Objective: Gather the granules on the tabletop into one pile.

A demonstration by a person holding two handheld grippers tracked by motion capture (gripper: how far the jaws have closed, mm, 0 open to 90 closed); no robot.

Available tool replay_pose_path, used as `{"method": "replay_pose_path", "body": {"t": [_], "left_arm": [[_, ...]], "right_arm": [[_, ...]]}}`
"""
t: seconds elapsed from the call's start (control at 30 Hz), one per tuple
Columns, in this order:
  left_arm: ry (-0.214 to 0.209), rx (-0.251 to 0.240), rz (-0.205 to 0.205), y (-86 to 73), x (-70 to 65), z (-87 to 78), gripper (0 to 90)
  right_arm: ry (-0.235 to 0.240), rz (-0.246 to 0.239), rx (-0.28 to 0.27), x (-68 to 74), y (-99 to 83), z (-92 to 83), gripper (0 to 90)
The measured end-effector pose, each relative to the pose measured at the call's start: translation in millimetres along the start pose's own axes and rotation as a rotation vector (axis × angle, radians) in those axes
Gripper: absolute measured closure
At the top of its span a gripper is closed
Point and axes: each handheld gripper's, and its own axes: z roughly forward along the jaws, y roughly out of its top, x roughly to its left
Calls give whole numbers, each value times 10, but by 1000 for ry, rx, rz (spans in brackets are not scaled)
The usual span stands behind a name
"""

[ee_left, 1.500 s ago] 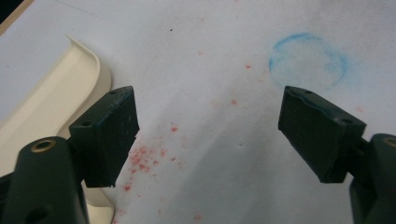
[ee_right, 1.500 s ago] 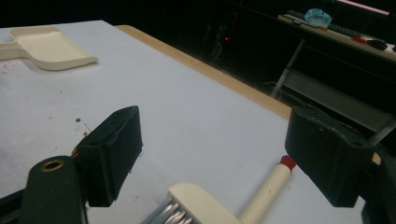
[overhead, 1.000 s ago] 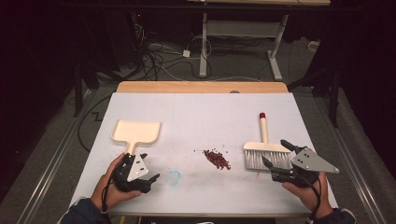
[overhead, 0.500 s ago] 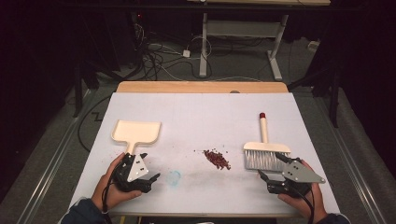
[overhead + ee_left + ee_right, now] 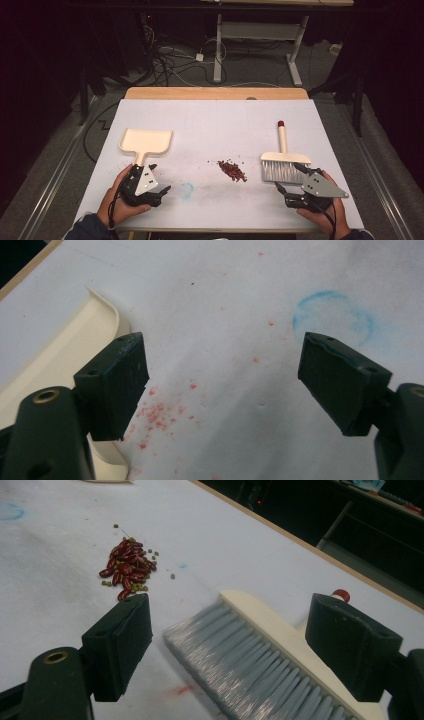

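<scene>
A cream dustpan (image 5: 146, 142) lies on the white table (image 5: 215, 120) at the left, its short handle pointing at the near edge. My left gripper (image 5: 159, 179) rests just beside that handle, open and empty; in the left gripper view the dustpan's edge (image 5: 60, 347) lies by the left jaw. A cream hand brush (image 5: 283, 161) with grey bristles and a red-tipped handle lies at the right. My right gripper (image 5: 289, 176) stands open at the bristle end, and the bristles (image 5: 260, 655) lie ahead between the spread jaws, untouched. A small pile of red beans (image 5: 232, 170) (image 5: 127, 567) sits between dustpan and brush.
A faint blue ring mark (image 5: 187, 190) (image 5: 332, 322) and red stains (image 5: 157, 415) show on the table cover near the left gripper. A wooden strip (image 5: 215, 93) edges the far side. Beyond it are cables and desk legs (image 5: 295, 55) on a dark floor.
My right gripper has drawn back toward the near edge and slightly left, staying open near the bristles. The left gripper, dustpan, brush and beans have not moved.
</scene>
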Motion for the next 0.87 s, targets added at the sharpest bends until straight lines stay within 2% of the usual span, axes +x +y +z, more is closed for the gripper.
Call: {"method": "replay_pose_path", "body": {"t": [0.87], "left_arm": [[1,0,-6,4,10,17,197]], "right_arm": [[2,-29,12,51,19,20,176]]}}
